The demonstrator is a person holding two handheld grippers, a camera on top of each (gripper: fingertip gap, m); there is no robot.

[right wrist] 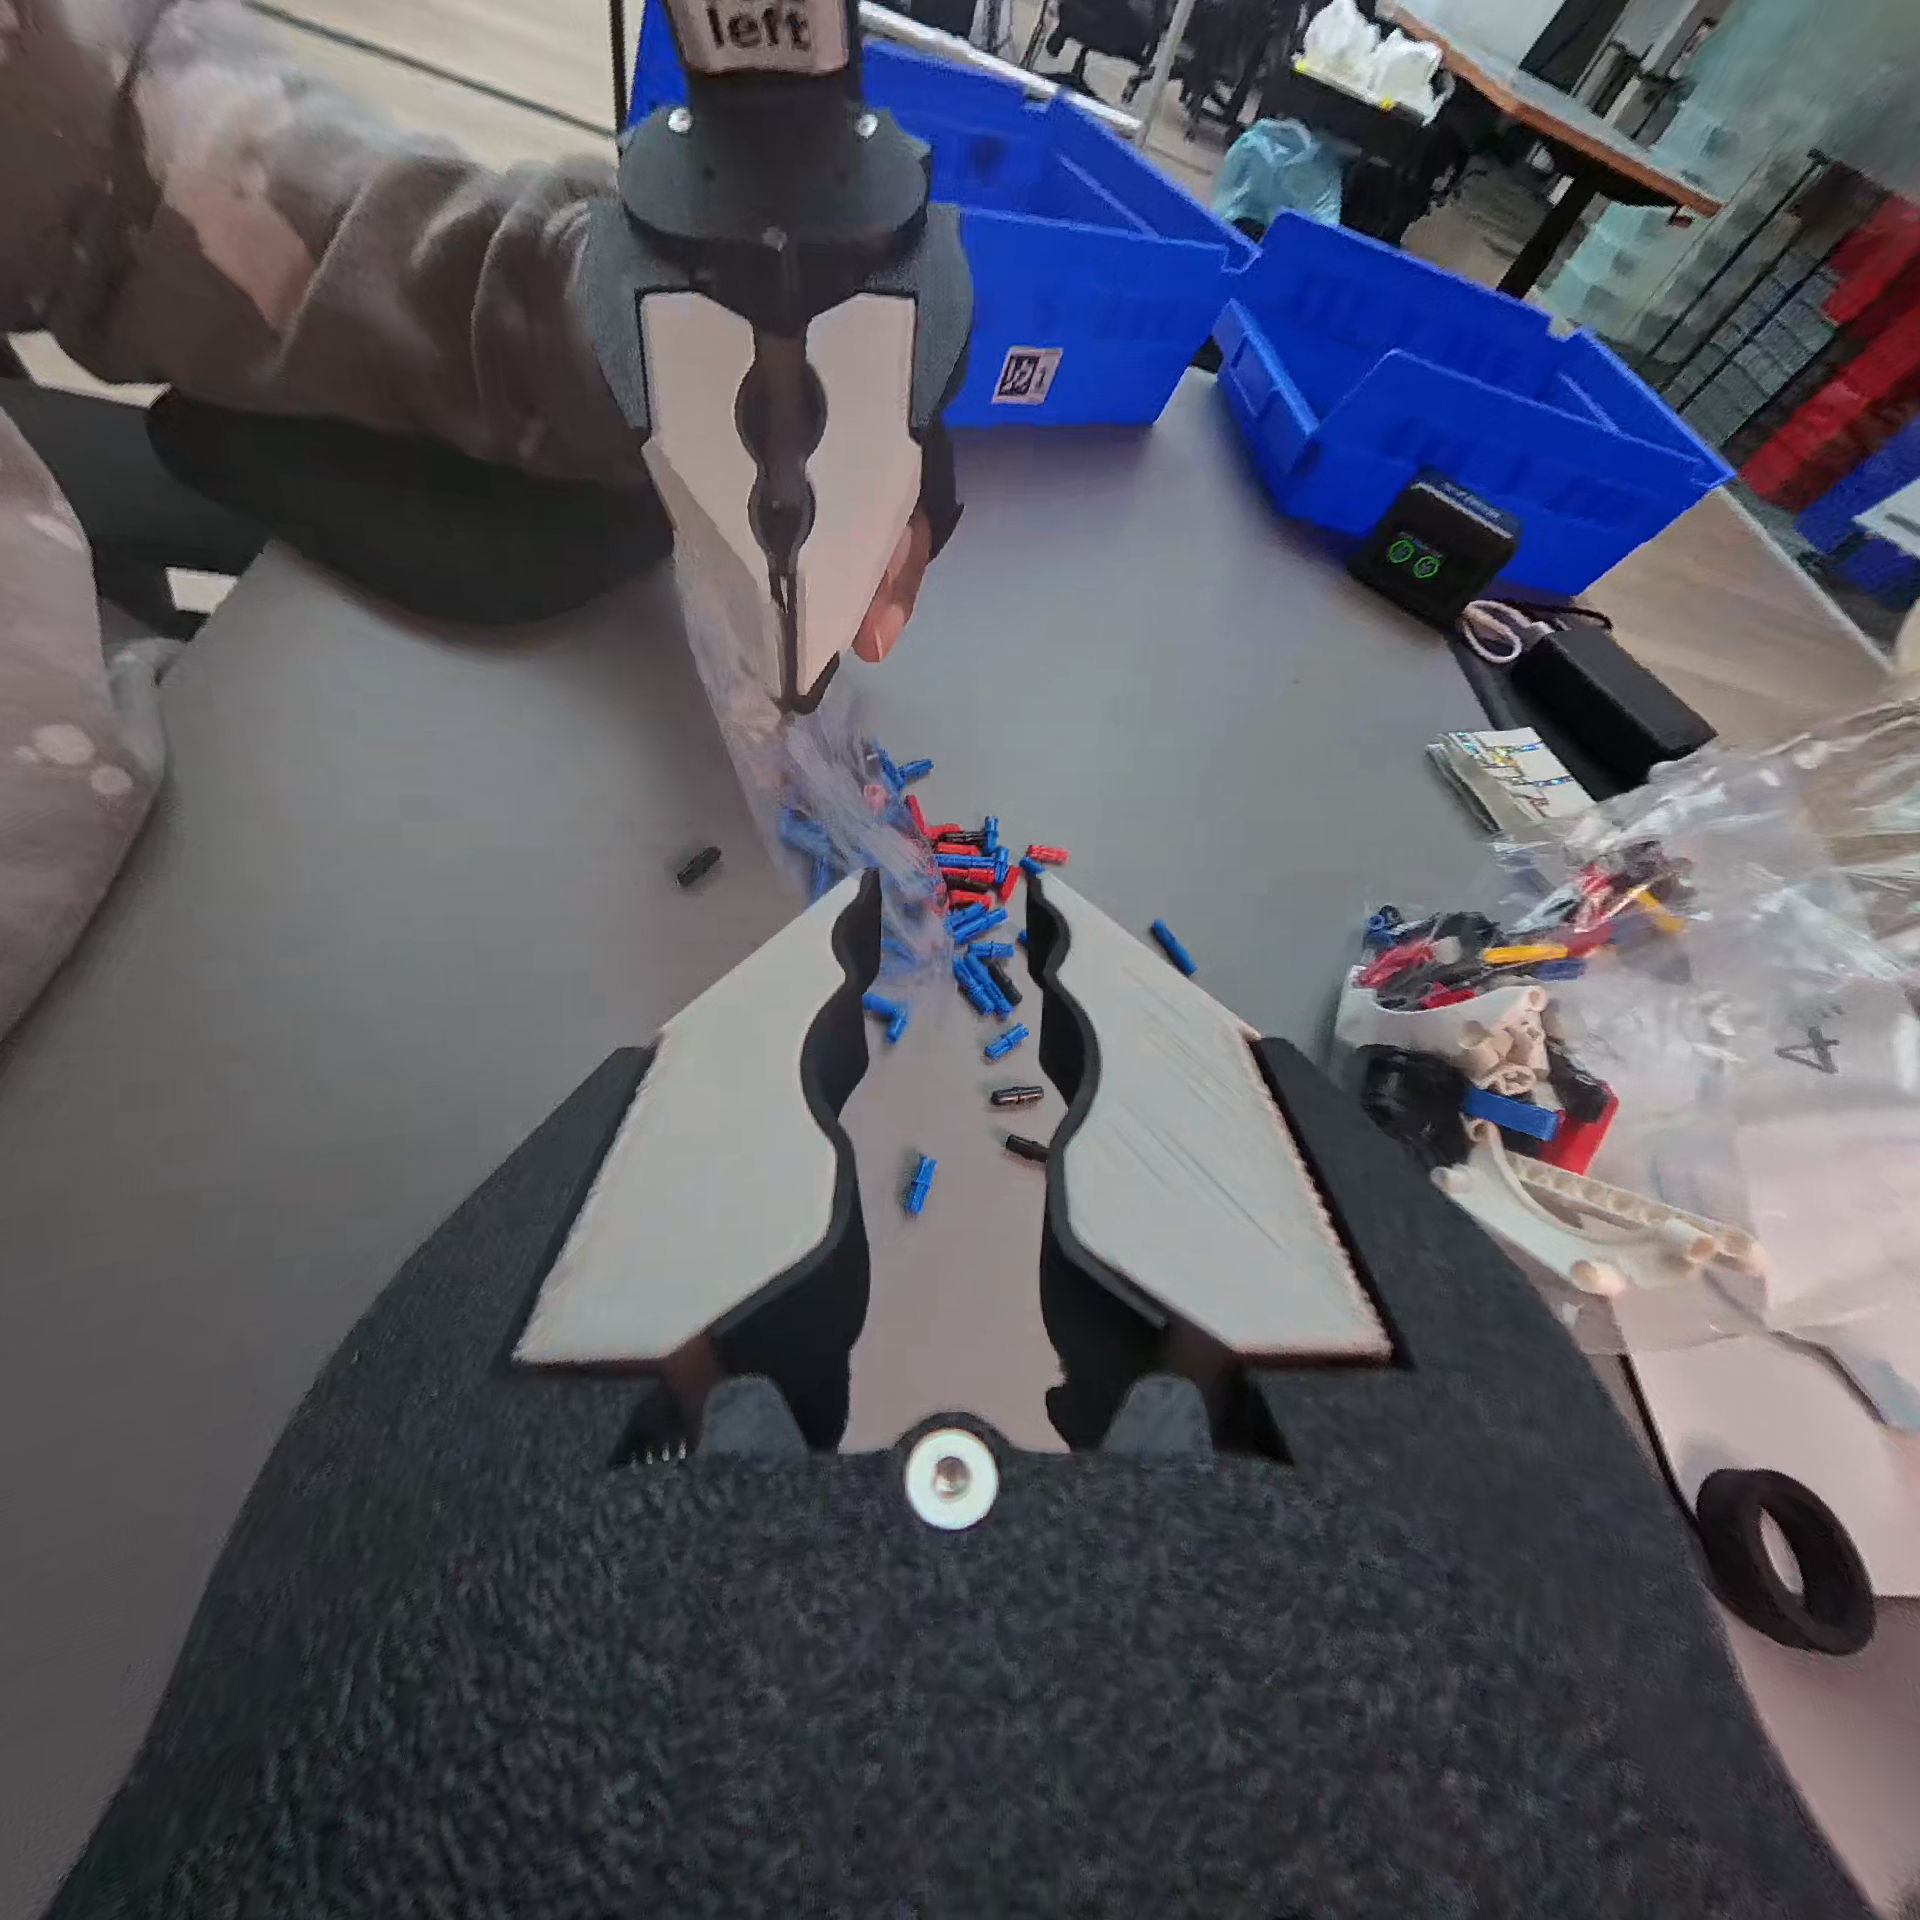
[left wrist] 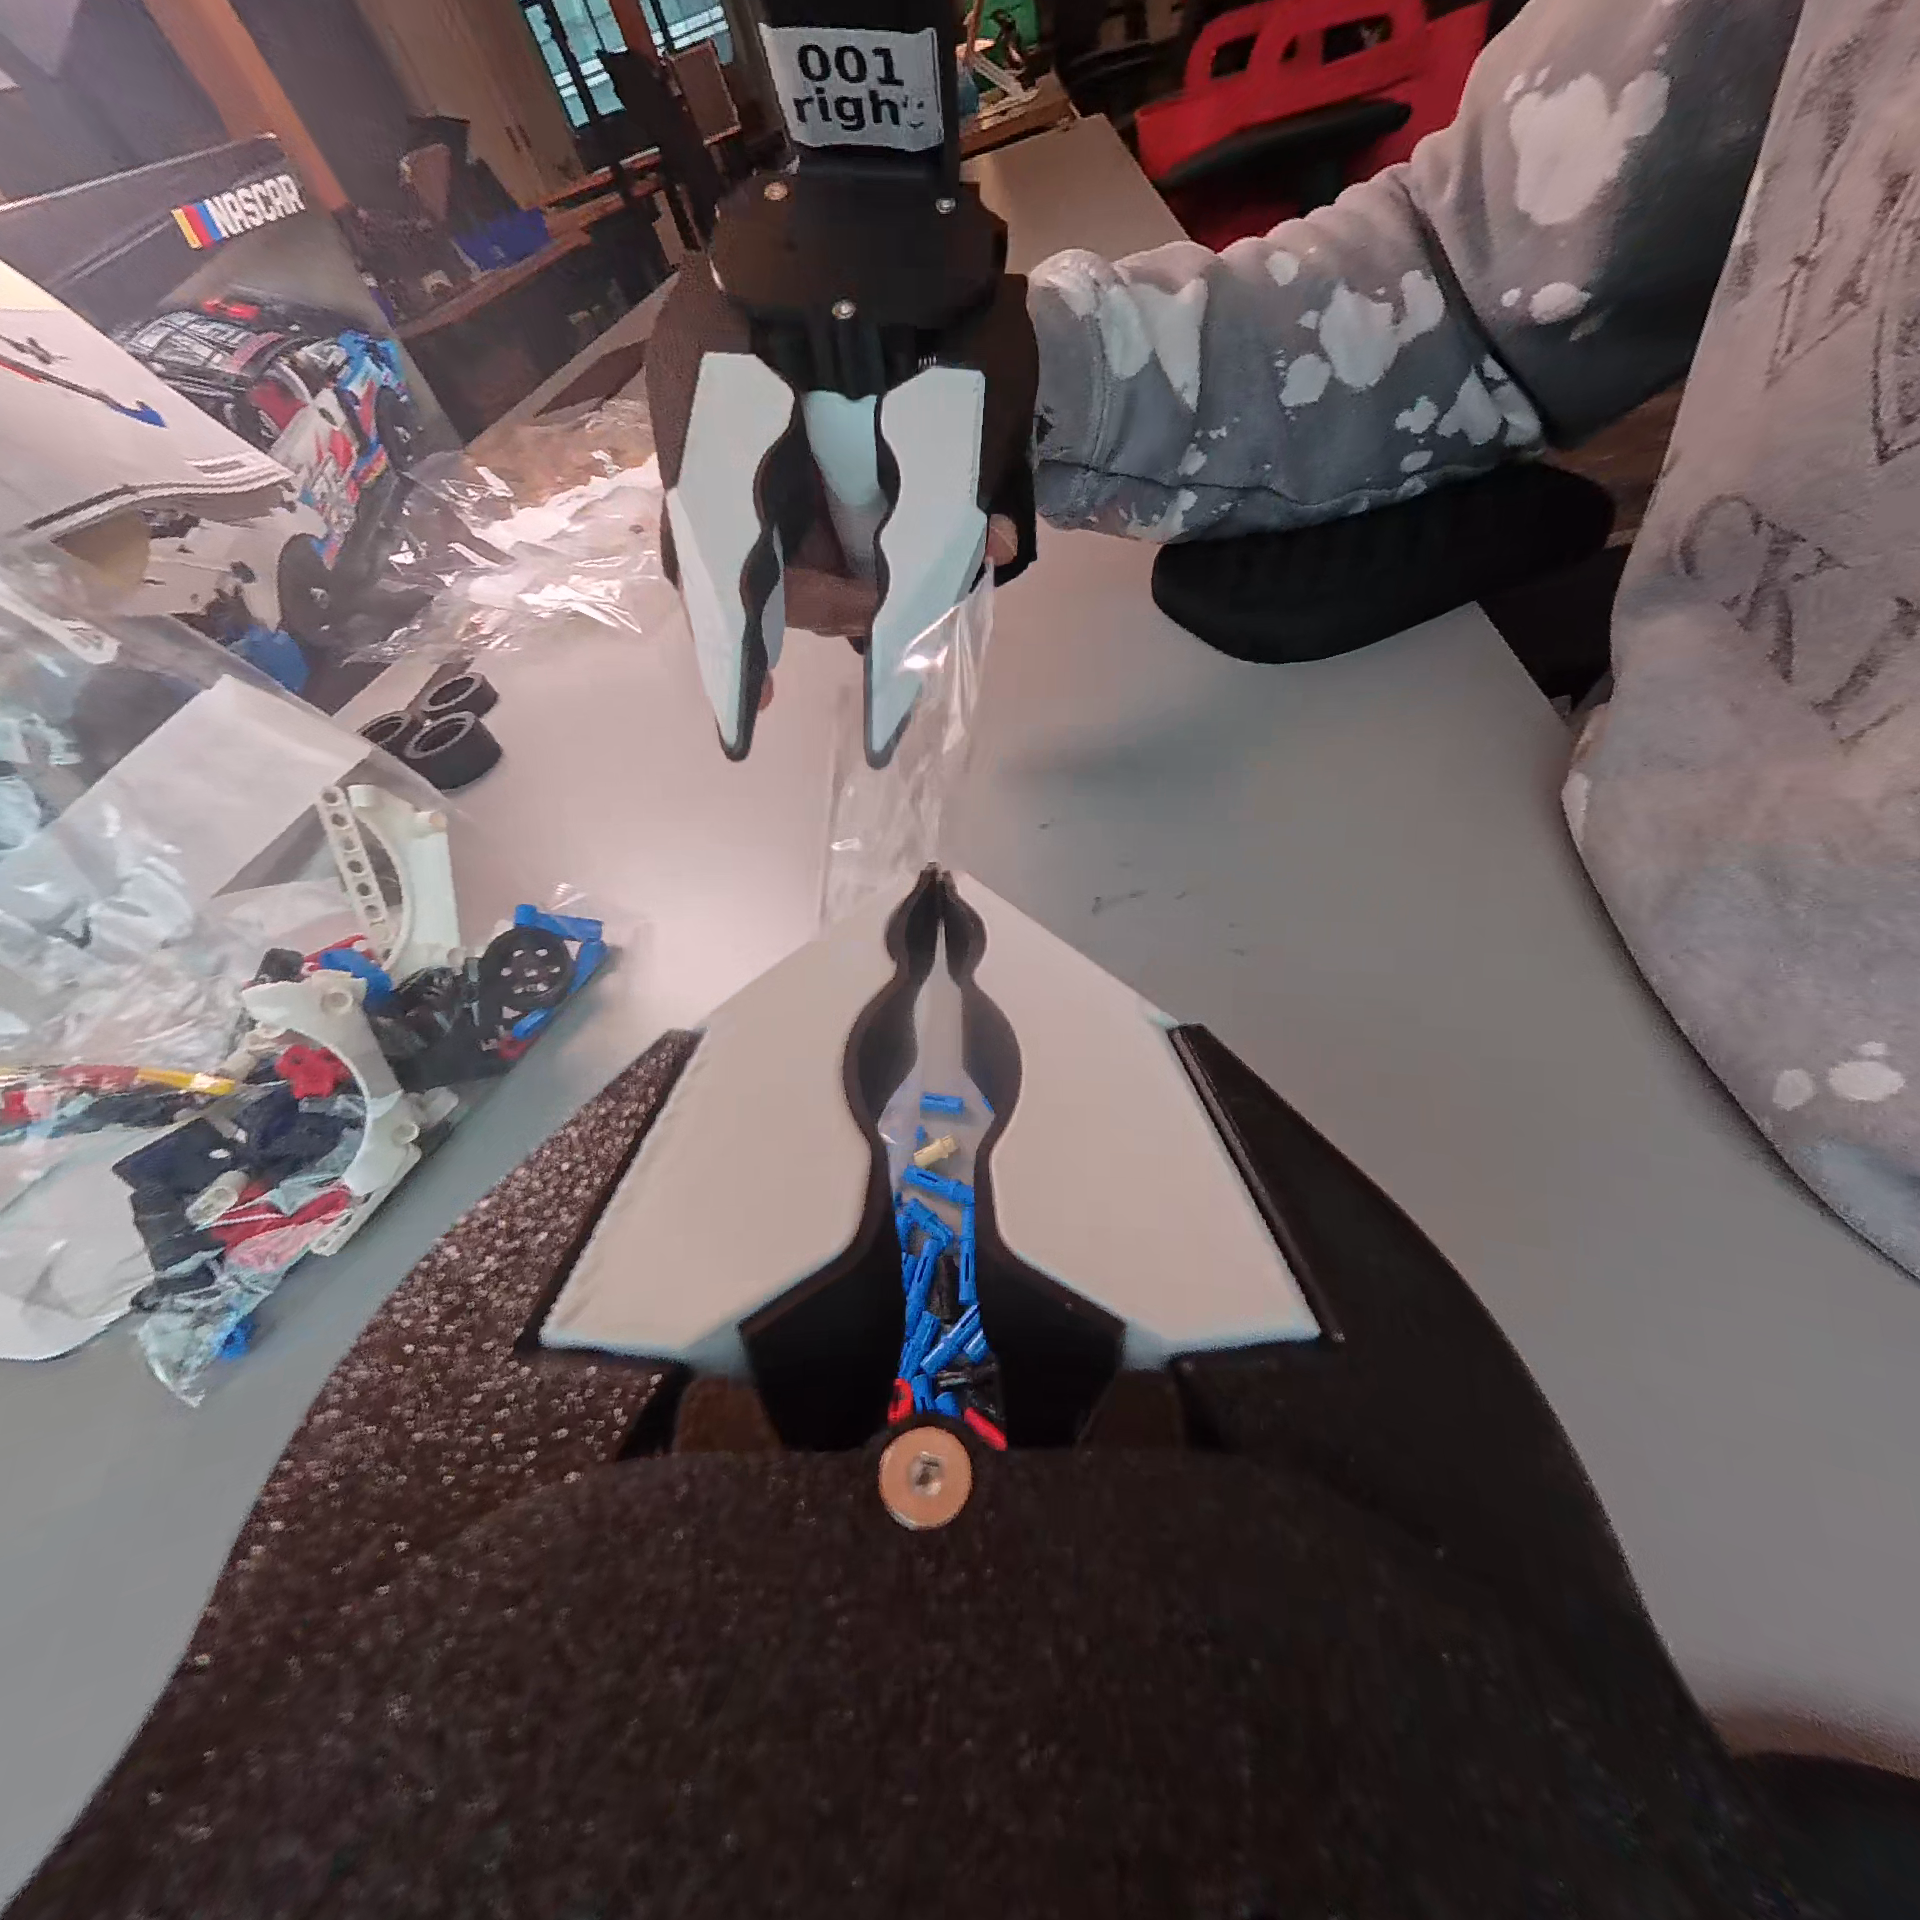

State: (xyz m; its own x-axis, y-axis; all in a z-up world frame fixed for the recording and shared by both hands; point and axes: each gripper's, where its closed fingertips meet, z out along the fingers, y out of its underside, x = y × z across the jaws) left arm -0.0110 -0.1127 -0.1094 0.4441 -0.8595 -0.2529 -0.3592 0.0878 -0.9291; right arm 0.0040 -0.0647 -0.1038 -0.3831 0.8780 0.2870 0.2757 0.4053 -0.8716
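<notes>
Your left gripper [left wrist: 938,881] is pinched tight on a clear plastic bag [left wrist: 902,769], held above the grey bench [left wrist: 1299,831]. Small blue, red and black connector pins [right wrist: 966,883] lie scattered on the bench below it (some blue ones are still in the bag). Your right gripper [right wrist: 951,894] is spread open and empty, hovering above the pins. Blue bins [right wrist: 1455,416] stand beyond.

Grey table [right wrist: 1195,665] with scattered small pins [right wrist: 971,904], bagged parts [right wrist: 1486,1049], blue bins [right wrist: 1455,416].
</notes>
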